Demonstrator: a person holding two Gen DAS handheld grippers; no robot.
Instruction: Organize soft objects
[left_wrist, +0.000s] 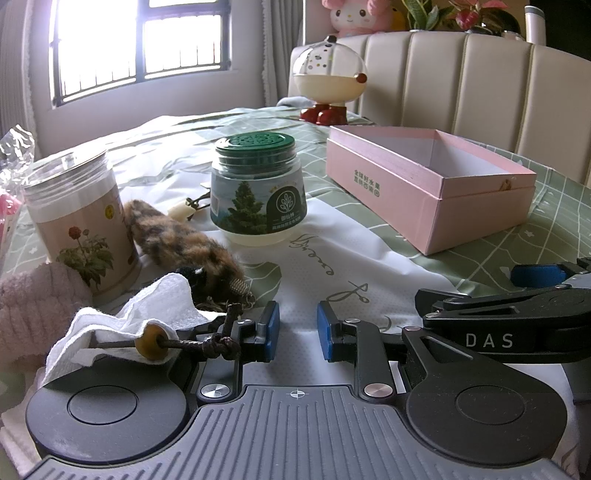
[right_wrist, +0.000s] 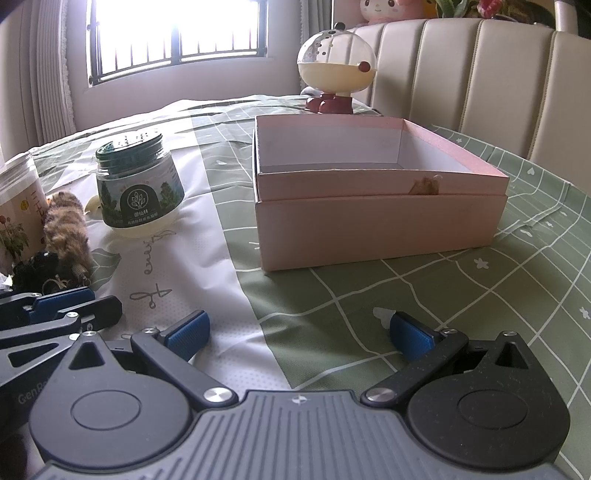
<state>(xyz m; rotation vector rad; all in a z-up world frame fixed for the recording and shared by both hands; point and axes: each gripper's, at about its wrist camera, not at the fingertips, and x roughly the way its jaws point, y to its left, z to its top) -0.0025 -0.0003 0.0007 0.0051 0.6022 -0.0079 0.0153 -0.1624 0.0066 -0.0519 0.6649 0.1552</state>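
An open pink box (left_wrist: 424, 181) stands empty on the table; it fills the middle of the right wrist view (right_wrist: 376, 221). A brown furry soft toy (left_wrist: 181, 243) lies left of a green-lidded jar (left_wrist: 256, 184), also seen in the right wrist view (right_wrist: 68, 229). A white cloth (left_wrist: 147, 317) and a pink fuzzy item (left_wrist: 33, 306) lie at the near left. A corded bead (left_wrist: 151, 341) rests against my left finger. My left gripper (left_wrist: 297, 330) is open with a narrow gap, empty. My right gripper (right_wrist: 299, 332) is wide open and empty in front of the box.
A clear-lidded flower-print canister (left_wrist: 74, 218) stands at the left. A round-headed figurine (left_wrist: 328, 81) stands behind the box. A cream padded chair back (left_wrist: 480, 85) is beyond the table. The green and white tablecloth (right_wrist: 369, 295) covers the table.
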